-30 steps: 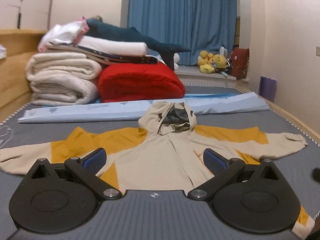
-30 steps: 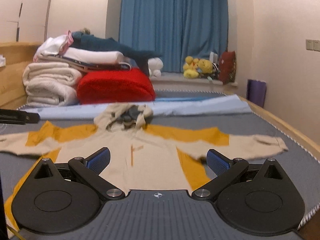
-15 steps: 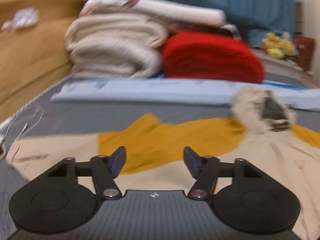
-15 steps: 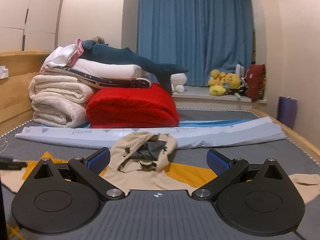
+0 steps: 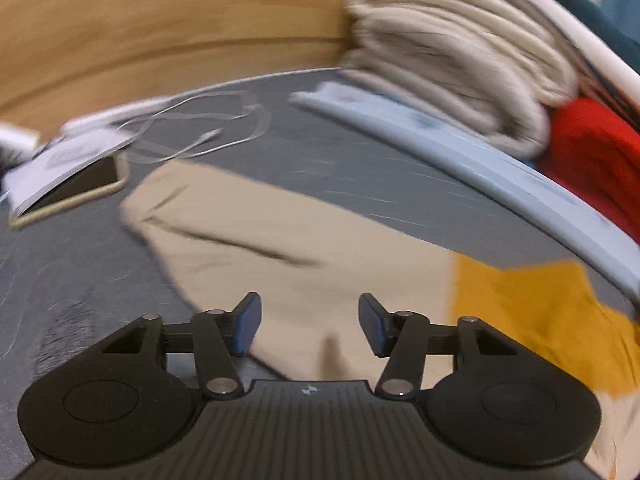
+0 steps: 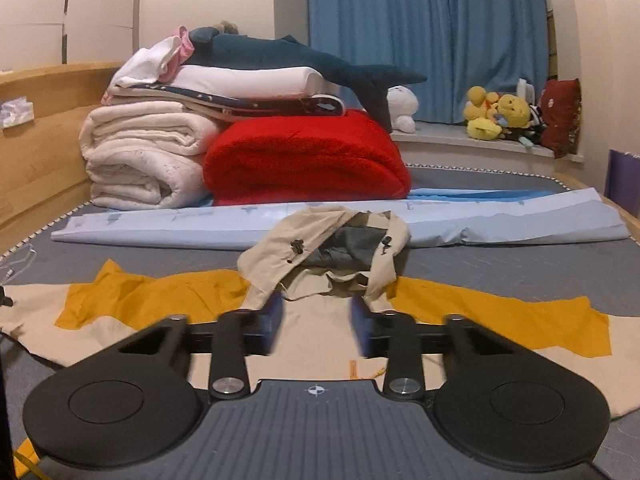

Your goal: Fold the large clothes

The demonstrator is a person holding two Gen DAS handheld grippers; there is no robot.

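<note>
A beige and mustard hoodie point(image 6: 500, 316) lies spread flat, front up, on the grey mattress point(image 6: 500, 264), its hood point(image 6: 332, 240) toward the far end. In the left wrist view its beige left sleeve point(image 5: 280, 232) runs to a cuff near a phone. My left gripper point(image 5: 310, 328) hangs over that sleeve, tilted down, jaws partly apart and opening, nothing pressed between the pads. My right gripper point(image 6: 316, 318) sits low just in front of the hood's base. Its jaws are closing and blurred, with the neck fabric showing in the gap and no visible pinch.
A phone point(image 5: 68, 192), a paper booklet point(image 5: 60, 156) and a white cable point(image 5: 208, 136) lie by the sleeve's cuff, beside the wooden bed frame point(image 5: 160, 20). Folded white quilts point(image 6: 140, 156), a red blanket point(image 6: 304, 160) and a rolled blue sheet point(image 6: 480, 220) line the far end.
The left gripper swung left and down from the hoodie's middle to its left sleeve, jaws narrowing. The right gripper moved in toward the hood and its wide jaws have narrowed.
</note>
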